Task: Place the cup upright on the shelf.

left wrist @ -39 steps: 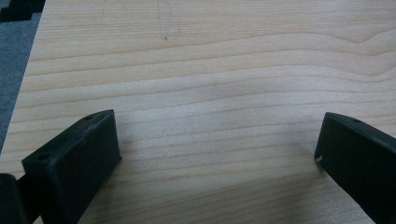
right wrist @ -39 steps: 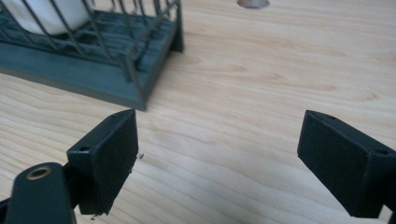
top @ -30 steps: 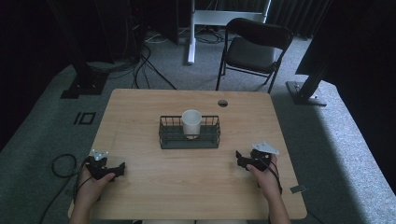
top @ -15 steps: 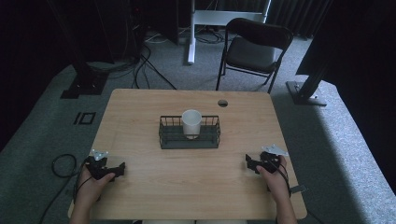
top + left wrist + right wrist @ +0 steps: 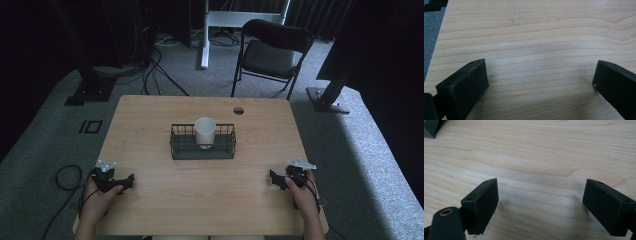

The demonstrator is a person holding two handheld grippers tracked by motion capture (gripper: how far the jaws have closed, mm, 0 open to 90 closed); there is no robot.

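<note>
Resting on the wooden table [image 5: 210, 190], both grippers lie near its lower edge in the high view: the left gripper [image 5: 129, 180] at lower left, the right gripper [image 5: 273, 178] at lower right, each held in a hand. A white cup [image 5: 205, 132] stands upright inside a black wire basket [image 5: 181, 148] at the centre of the frame, well apart from both grippers, with bare tabletop between. No brand, label or writing can be read on the cup, the basket or the grippers.

In the left gripper view, the left gripper [image 5: 540, 82] has its two black jaws spread wide, with nothing but wood grain between them. In the right gripper view, the right gripper [image 5: 541, 202] likewise has its jaws wide apart and holds nothing.

A round cable hole [image 5: 238, 110] sits in the table near its far edge, upper right of the basket. Beyond the table, a black folding chair [image 5: 272, 50] stands on grey carpet at upper centre-right, with loose cables [image 5: 155, 65] on the floor at upper left and a dark stand base [image 5: 325, 100] at right.
</note>
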